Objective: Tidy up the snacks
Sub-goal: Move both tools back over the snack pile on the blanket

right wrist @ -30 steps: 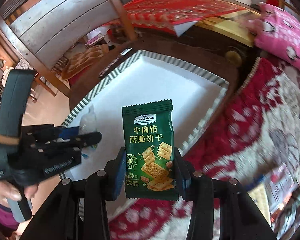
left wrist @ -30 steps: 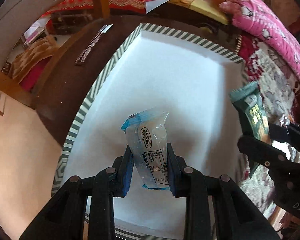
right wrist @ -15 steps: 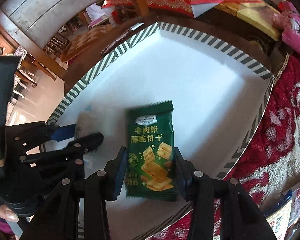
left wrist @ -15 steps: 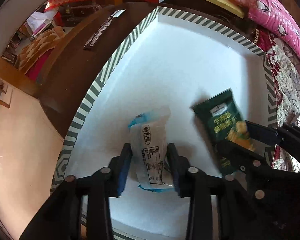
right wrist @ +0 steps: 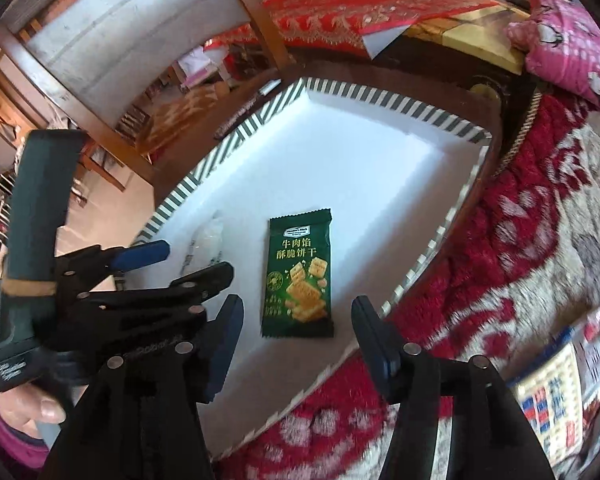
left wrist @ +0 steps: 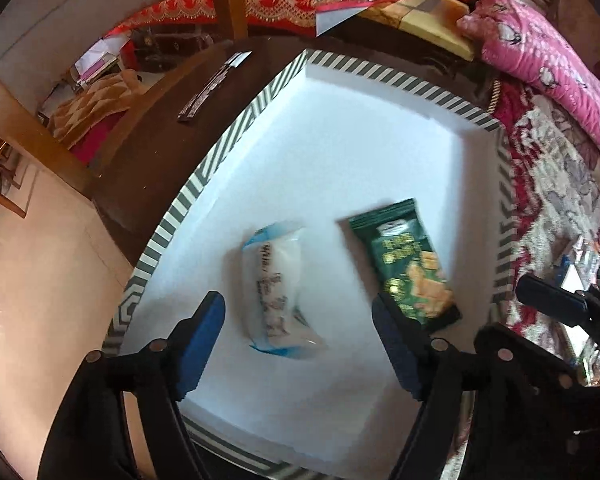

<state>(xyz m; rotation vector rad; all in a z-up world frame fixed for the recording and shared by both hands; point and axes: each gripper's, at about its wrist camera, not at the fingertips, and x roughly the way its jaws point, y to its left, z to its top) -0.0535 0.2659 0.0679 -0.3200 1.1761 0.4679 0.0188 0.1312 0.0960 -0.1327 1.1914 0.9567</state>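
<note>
A white box with a striped rim [left wrist: 204, 176] [right wrist: 380, 98] holds two snacks on its floor. A clear packet with blue ends [left wrist: 274, 288] [right wrist: 206, 244] lies between the fingers of my left gripper [left wrist: 298, 324] [right wrist: 180, 266], whose jaws are opening and do not touch it. Beside it on the right lies a green cracker packet [left wrist: 404, 264] [right wrist: 298, 272]. It is flat, face up, just ahead of my right gripper [right wrist: 298, 312]. That gripper's jaws are opening too, with both pads clear of the packet.
The box sits on a dark wooden table [left wrist: 152, 160] that also carries a flat dark strip [left wrist: 208, 92]. A red and white blanket [right wrist: 500, 240] borders the box on the right, with more snack packets [right wrist: 560, 380] on it. A person's hand [right wrist: 40, 404] holds the left gripper.
Both grippers held their packets a second ago and carried them down over the box. Both have since spread their jaws, and the two packets now lie loose on the box floor.
</note>
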